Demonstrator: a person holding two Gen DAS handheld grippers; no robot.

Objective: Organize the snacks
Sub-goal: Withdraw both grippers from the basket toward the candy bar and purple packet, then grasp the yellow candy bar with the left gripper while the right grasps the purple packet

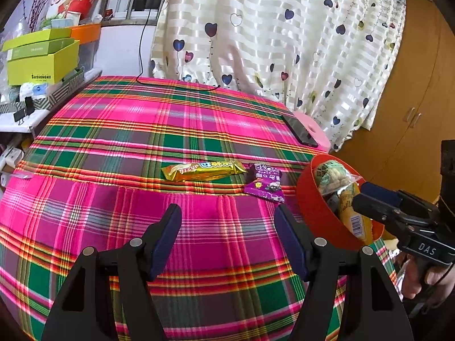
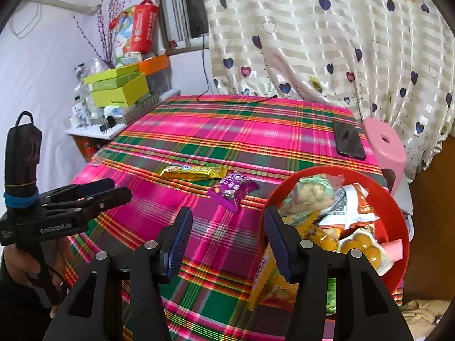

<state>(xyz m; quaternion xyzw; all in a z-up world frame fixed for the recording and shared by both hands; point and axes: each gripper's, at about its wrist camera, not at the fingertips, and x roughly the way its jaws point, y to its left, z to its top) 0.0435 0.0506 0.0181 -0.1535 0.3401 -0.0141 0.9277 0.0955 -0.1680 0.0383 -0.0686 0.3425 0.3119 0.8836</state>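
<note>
Each camera sits just behind its own tool, looking forward and downward along the fingers, close over the near edge of the plaid tabletop (image 1: pixel 136 119). The left view faces the curtain (image 1: pixel 284 28); the right view looks alike. Both share the red bowl (image 2: pixel 398 218) and yellow snack bar (image 1: pixel 203 170).

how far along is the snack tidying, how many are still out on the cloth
Mostly done: the red bowl already holds a pile of packets. Nothing is in hand; the left gripper and right gripper both stand open and empty. Left to do: the gold snack bar and the purple packet on the plaid cloth.
</note>
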